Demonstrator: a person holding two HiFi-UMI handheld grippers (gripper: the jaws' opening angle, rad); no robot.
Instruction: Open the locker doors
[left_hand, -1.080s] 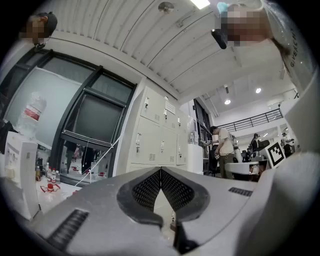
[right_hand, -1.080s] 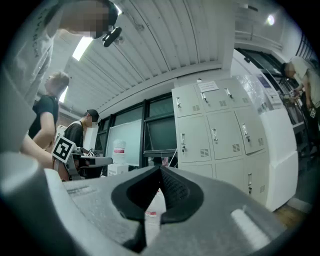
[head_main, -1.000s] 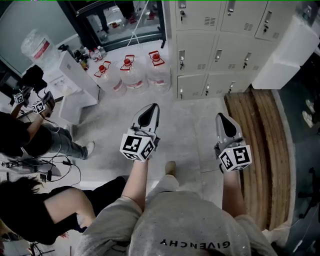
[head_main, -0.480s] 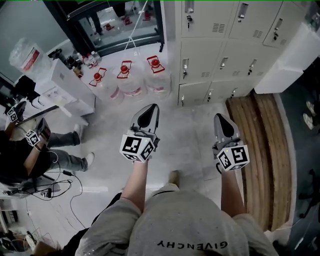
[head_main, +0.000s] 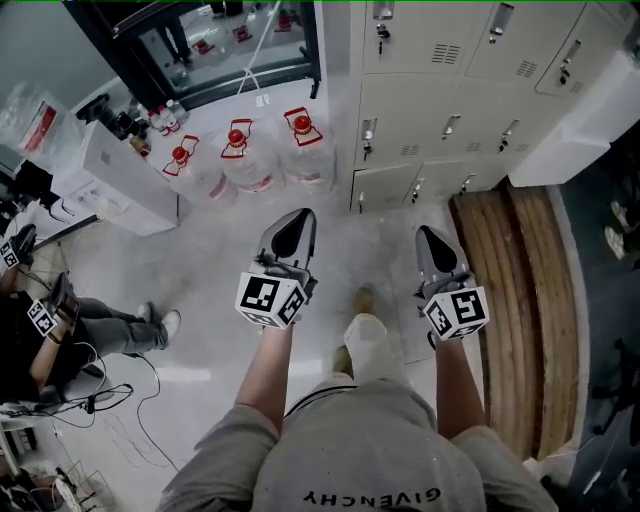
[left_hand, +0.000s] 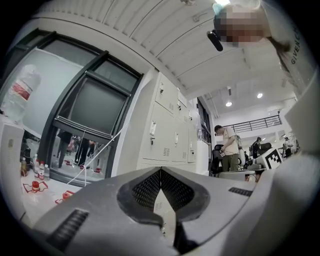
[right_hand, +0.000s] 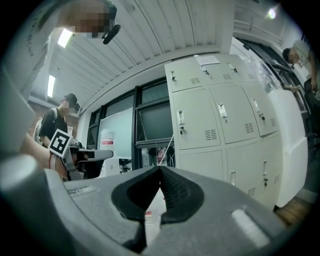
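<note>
The left gripper (head_main: 297, 226) and the right gripper (head_main: 433, 246) are held side by side above the floor (head_main: 220, 260), both pointing toward the bank of lockers (head_main: 455, 95). Left gripper: the two jaws meet at the tips, with nothing between them. Right gripper: the jaws are likewise closed tip to tip and empty. The lockers stand ahead of the grippers, well apart from them, in stacked rows of beige doors. Every visible locker door (right_hand: 192, 125) is closed, each with a handle near one edge and a vent slot. Neither gripper touches a door. Three large water bottles (head_main: 240, 160) with red caps stand on the floor just left of the lockers. A strip of wooden boards (head_main: 515, 290) lies on the floor to the right of the right gripper, in front of the lockers
</note>
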